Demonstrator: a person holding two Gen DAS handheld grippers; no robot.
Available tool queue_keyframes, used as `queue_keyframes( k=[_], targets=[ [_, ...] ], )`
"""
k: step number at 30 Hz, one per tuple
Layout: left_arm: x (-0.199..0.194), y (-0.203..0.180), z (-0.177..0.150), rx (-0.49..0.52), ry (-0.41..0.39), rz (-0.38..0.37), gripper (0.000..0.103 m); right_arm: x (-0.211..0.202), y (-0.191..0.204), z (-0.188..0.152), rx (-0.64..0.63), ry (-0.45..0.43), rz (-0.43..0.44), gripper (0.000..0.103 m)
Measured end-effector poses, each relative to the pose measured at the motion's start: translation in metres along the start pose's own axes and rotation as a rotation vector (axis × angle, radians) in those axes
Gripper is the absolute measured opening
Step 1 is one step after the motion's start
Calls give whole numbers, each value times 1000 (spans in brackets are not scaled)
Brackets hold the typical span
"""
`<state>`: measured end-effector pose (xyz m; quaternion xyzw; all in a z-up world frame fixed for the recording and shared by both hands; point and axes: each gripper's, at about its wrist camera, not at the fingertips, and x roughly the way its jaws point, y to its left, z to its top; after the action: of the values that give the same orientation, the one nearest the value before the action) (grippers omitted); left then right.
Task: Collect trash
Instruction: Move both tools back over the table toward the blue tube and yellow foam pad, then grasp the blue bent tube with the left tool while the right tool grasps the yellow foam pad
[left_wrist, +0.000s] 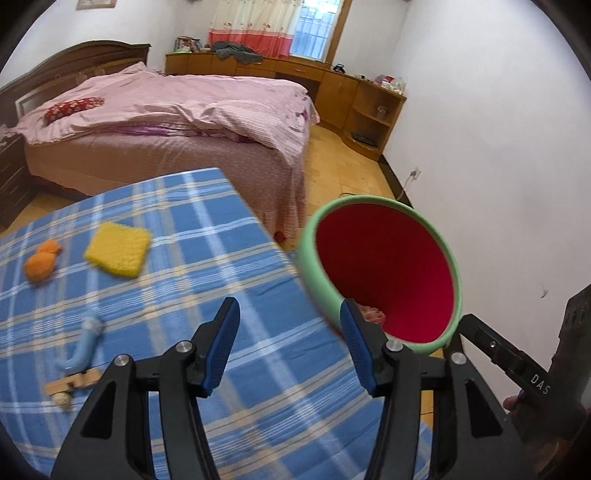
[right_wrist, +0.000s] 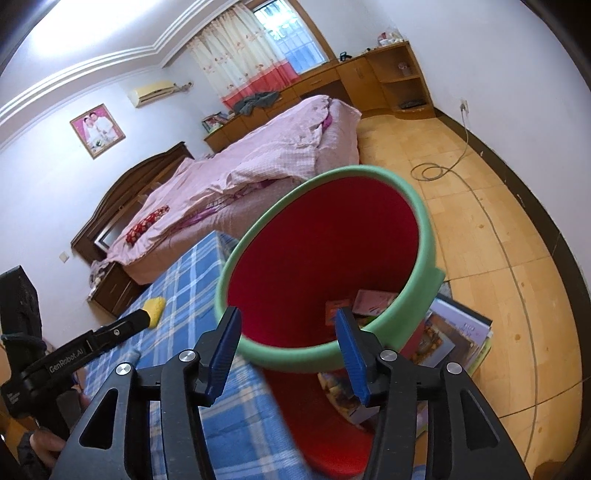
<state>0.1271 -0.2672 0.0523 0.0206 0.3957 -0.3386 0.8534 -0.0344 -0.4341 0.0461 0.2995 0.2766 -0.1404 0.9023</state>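
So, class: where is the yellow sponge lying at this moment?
The yellow sponge lies on the blue checked tablecloth, left of centre in the left wrist view, just right of the orange pieces.

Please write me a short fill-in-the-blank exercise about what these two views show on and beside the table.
1. The bin has a green rim and a ____ inside.
2. The yellow sponge lies on a blue ____ cloth.
3. Left of the sponge lies an ____ peel.
4. The left claw holds ____.

Missing words: red; checked; orange; nothing
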Motion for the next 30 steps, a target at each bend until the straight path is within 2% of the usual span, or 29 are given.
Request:
queue_keyframes(
  k=[11, 15, 27, 30],
  targets=[
    [-24, 67, -12, -56, -10, 116, 57, 10, 31, -25, -33, 54, -4, 66],
    [-27, 88, -16, -56, -6, 170, 57, 17, 39, -30, -43, 78, -3, 66],
    [-3, 139, -28, -65, 74, 330, 57, 28, 58, -38, -77, 109, 2, 66],
    [5, 148, -31, -84, 95, 339, 57, 29, 62, -39, -85, 111, 1, 66]
  ],
)
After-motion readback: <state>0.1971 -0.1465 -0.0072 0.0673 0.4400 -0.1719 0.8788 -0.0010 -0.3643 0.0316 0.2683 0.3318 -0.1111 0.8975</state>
